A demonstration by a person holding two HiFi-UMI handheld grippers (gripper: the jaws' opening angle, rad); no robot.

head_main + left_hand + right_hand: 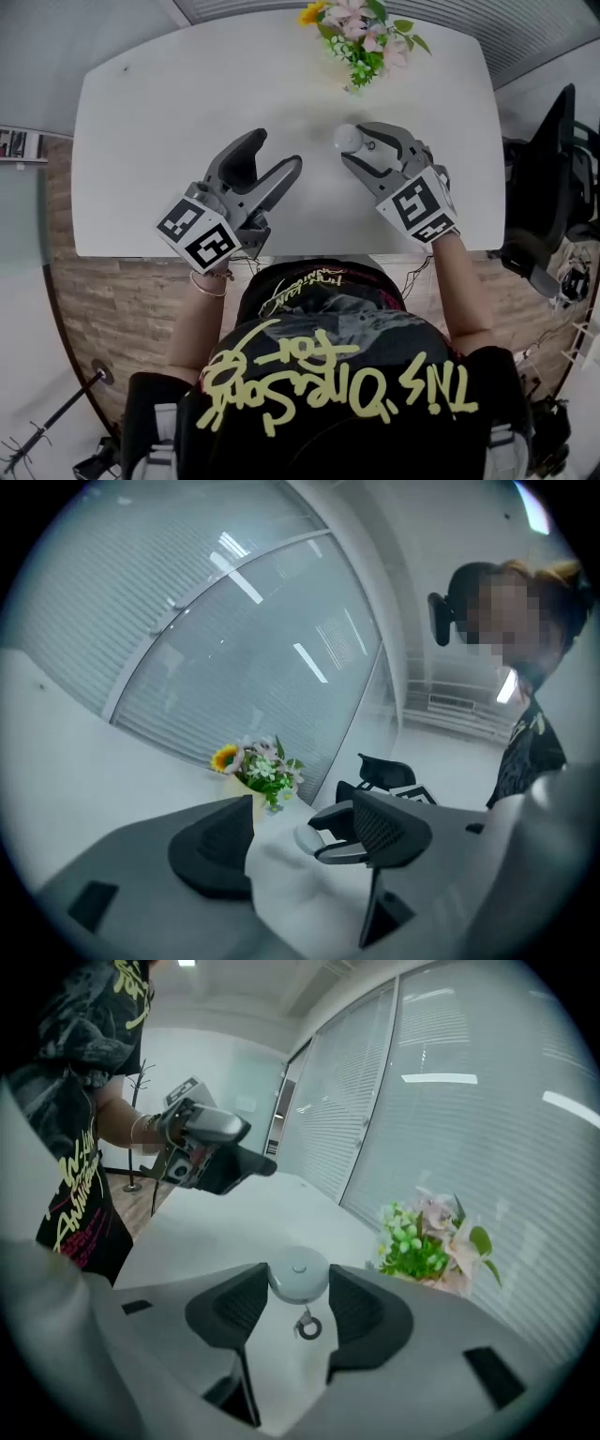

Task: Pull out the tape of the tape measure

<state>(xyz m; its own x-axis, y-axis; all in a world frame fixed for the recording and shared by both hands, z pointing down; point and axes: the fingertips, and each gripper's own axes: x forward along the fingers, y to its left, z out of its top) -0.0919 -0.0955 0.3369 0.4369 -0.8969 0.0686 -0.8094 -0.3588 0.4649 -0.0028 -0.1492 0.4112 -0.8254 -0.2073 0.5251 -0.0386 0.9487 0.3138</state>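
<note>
On your left, you are holding the left gripper [275, 155] above the white table [141, 141]. Its jaws are standing apart with nothing between them, and they are aiming across at your other hand. Further right, your right gripper [352, 142] is clamping the small round white tape measure [298, 1279] by its sides, near the flower bouquet [361, 33]. The tape's pull ring [308, 1328] is dangling from the case on the side facing back between the right jaws, and no tape is drawn out yet. You are at the approach step, I judge. Next you need to bring the left jaws onto that ring, close on it, and draw away while the right grip keeps the case firm.
</note>
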